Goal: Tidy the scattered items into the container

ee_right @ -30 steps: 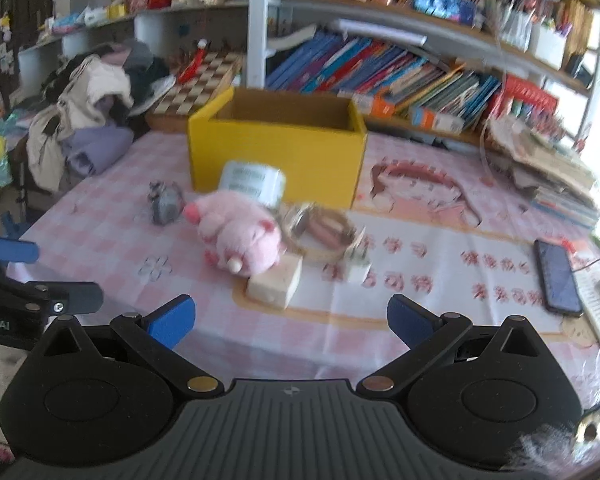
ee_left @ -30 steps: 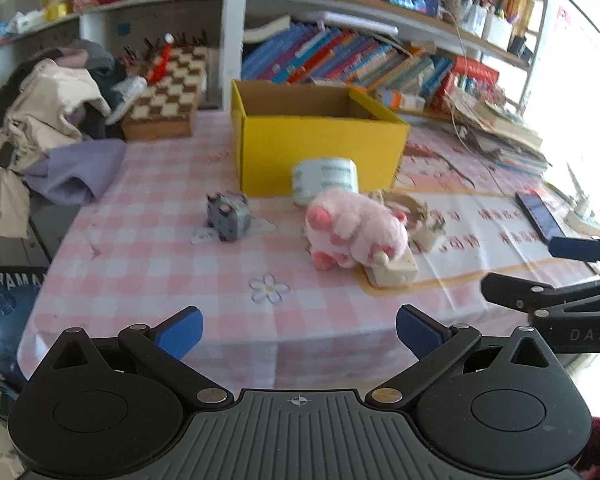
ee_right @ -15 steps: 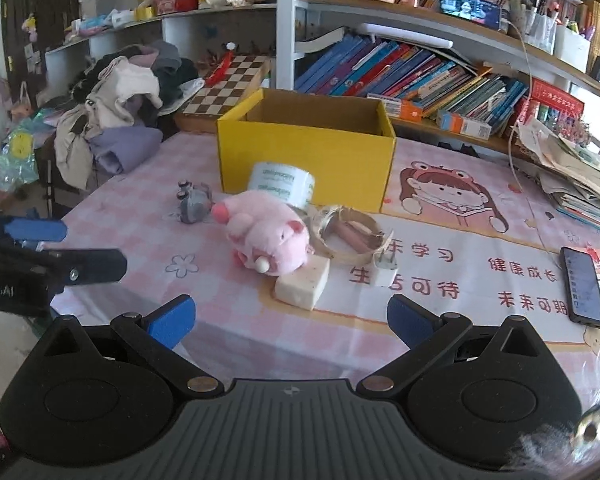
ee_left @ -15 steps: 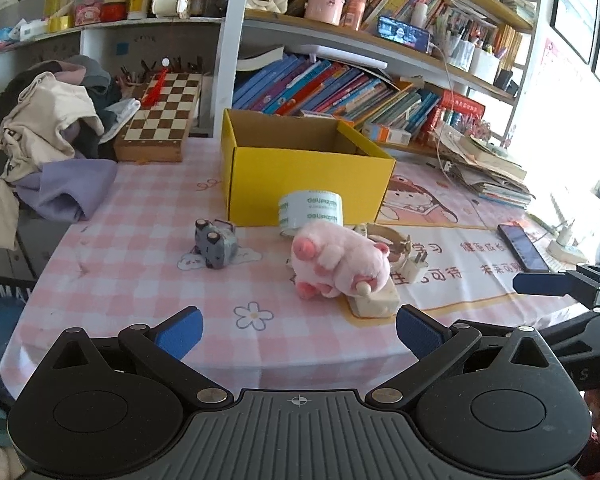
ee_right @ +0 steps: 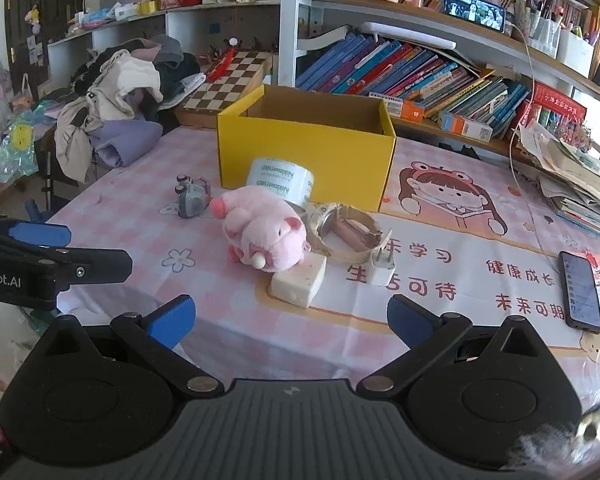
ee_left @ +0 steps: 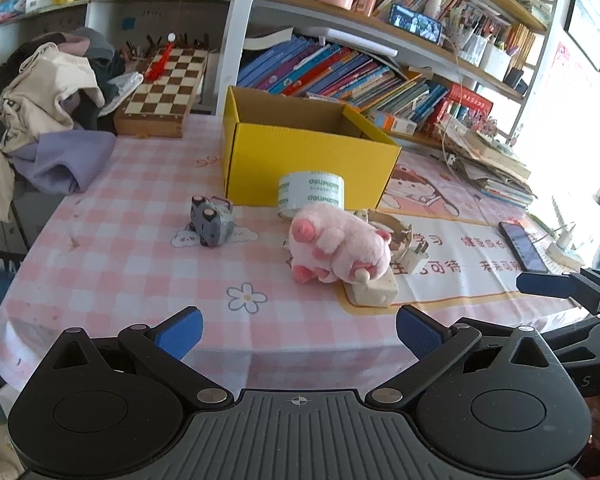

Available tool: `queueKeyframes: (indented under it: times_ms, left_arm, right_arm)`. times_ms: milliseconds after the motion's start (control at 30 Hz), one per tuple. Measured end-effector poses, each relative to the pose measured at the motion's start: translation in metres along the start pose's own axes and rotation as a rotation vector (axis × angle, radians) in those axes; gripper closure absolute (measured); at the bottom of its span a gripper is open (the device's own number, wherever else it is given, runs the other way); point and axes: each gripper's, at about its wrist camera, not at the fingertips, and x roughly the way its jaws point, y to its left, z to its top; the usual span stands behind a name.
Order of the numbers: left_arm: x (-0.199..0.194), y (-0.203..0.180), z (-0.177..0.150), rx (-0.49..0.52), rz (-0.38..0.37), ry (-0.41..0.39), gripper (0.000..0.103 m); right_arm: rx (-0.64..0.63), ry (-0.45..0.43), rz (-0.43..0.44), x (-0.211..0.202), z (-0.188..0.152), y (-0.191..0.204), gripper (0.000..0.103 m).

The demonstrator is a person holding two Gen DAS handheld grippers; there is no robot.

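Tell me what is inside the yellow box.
Nothing shows inside the yellow box: only bare brown inner walls are visible from both wrist views. Its floor is hidden by the front wall, so anything lying low inside cannot be seen. The tape roll stands outside, against its front.

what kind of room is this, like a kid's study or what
Probably a home study or child's room: shelves crammed with books, a chessboard, a heap of clothes, and a cartoon-print tablecloth on the table.

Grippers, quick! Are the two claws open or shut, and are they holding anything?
Left gripper: open, holding nothing, near the table's front edge.
Right gripper: open, holding nothing, also short of the toys.
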Motion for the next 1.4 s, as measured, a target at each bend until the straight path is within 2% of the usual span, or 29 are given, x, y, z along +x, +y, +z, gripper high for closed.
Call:
queueKeyframes:
  times_ms: [300,433,567,667,900,1033,1100,1400]
  left_arm:
    - [0.007,-0.008,0.001,0.042,-0.007,0.048,0.000]
    - [0.007,-0.014,0.002,0.081,0.028,0.045,0.000]
    - [0.007,-0.013,0.006,0.073,0.031,0.028,0.000]
    - [0.012,-0.014,0.008,0.075,0.038,0.038,0.000]
    - [0.022,-0.015,0.014,0.071,0.036,0.041,0.001]
    - [0.028,-0.017,0.017,0.071,0.029,0.041,0.009]
    - [0.032,-0.019,0.019,0.075,0.022,0.048,0.019]
    - [0.059,-0.026,0.025,0.062,0.046,0.102,0.014]
  right_arm:
    - [0.020,0.026,0.017,0.011,0.000,-0.007,0.000]
    - [0.029,0.038,0.025,0.015,0.000,-0.009,0.003]
    - [0.035,0.048,0.031,0.021,0.002,-0.013,0.014]
    - [0.039,0.055,0.034,0.025,0.003,-0.016,0.019]
    - [0.046,0.075,0.041,0.037,0.010,-0.025,0.020]
    - [0.043,0.089,0.048,0.047,0.014,-0.030,0.028]
    - [0.038,0.095,0.057,0.052,0.017,-0.033,0.031]
    - [0.015,0.128,0.077,0.077,0.029,-0.047,0.031]
